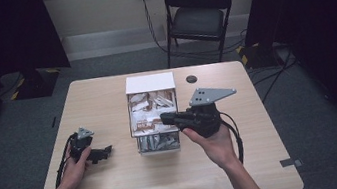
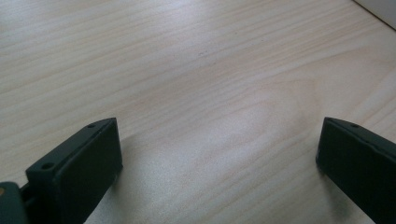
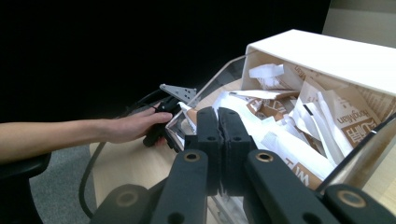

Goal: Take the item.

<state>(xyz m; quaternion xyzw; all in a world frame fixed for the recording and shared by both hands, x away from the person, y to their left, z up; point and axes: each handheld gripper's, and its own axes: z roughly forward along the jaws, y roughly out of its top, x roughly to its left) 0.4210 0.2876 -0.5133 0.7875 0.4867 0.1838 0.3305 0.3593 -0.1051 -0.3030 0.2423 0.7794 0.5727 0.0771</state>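
The right gripper is held level over the open clear drawer mid-tabletop, jaws closed together, gripping nothing. The drawer holds paper packets. The left gripper rests near the left edge, jaws wide apart, empty.

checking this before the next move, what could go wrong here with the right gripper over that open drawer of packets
The right gripper has its jaws shut above the packets, with nothing visibly between them; pushed down like this, it would likely crush or scatter them rather than pick one. The clear drawer is pulled far out of its white case, so downward pressure might tip it. The left gripper rests open on the table, apart from the drawer, so nothing steadies it.
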